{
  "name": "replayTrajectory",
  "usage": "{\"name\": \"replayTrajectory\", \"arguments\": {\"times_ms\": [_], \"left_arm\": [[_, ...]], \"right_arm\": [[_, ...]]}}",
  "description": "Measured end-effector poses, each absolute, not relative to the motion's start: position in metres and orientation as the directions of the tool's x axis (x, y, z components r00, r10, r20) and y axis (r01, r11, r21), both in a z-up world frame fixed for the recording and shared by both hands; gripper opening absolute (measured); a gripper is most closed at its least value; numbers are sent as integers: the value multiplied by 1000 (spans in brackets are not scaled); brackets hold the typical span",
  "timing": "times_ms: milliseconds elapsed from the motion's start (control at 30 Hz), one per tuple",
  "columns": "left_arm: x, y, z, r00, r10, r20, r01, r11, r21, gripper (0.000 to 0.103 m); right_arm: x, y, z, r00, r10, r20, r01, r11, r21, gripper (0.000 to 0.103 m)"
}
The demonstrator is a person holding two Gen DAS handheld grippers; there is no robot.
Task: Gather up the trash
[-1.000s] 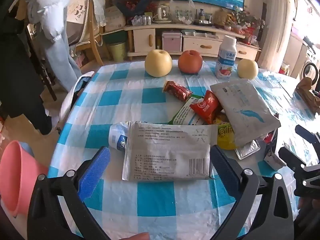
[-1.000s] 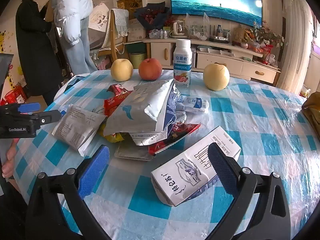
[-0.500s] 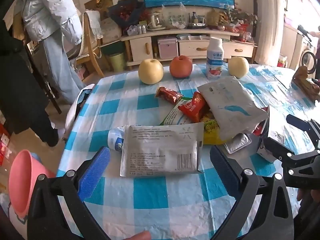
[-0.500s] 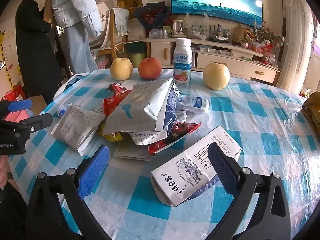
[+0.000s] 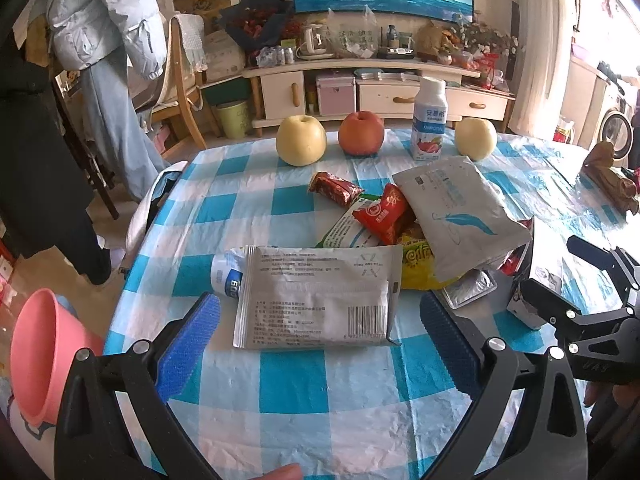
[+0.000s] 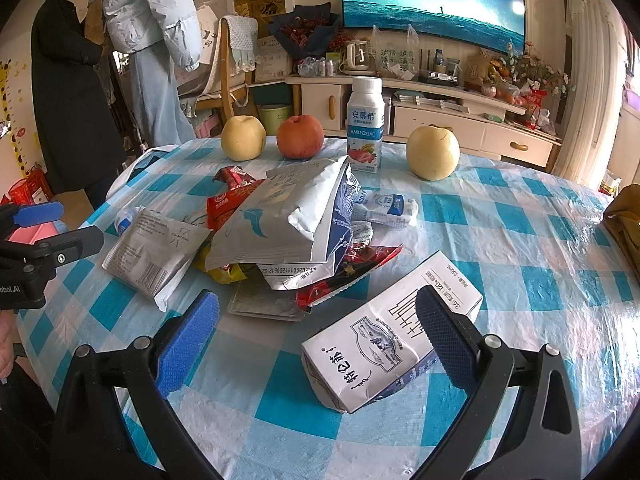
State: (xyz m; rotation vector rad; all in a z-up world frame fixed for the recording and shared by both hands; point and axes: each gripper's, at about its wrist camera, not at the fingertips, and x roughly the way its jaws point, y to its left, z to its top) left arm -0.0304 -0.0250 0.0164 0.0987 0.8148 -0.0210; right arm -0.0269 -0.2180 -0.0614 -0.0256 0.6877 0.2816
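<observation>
A heap of wrappers lies mid-table on the blue checked cloth (image 5: pixel 304 380). A flat silver pouch (image 5: pixel 320 298) lies nearest my left gripper (image 5: pixel 320 344), which hangs open just in front of it with nothing held. A big white bag with a blue feather (image 5: pixel 460 212) (image 6: pixel 288 216) tops the heap, over red snack packets (image 5: pixel 382 216). A white milk carton (image 6: pixel 392 336) lies on its side; my right gripper (image 6: pixel 316 336) stands open over its near end, the right finger above it. A pink bin (image 5: pixel 40 356) sits low at the left, off the table.
Two yellow pears (image 5: pixel 301 140) (image 6: pixel 433 152), a red apple (image 5: pixel 361 133) and a yoghurt bottle (image 6: pixel 365 124) stand along the table's far edge. Two people (image 6: pixel 104 60) stand beyond the left side, by a wooden chair (image 5: pixel 182 76). A brown bag (image 6: pixel 624 220) lies at the right edge.
The left gripper has drawn back and risen a little, so the table looks smaller and farther. The right gripper and the trash stay where they were. The person in the white jacket shifted.
</observation>
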Motion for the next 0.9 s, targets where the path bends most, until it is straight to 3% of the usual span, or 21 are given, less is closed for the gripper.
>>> {"name": "replayTrajectory", "arguments": {"times_ms": [900], "left_arm": [[-27, -25, 12, 675, 6, -738, 54, 997, 58, 99]], "right_arm": [[-27, -219, -62, 735, 248, -632, -265, 962, 70, 99]]}}
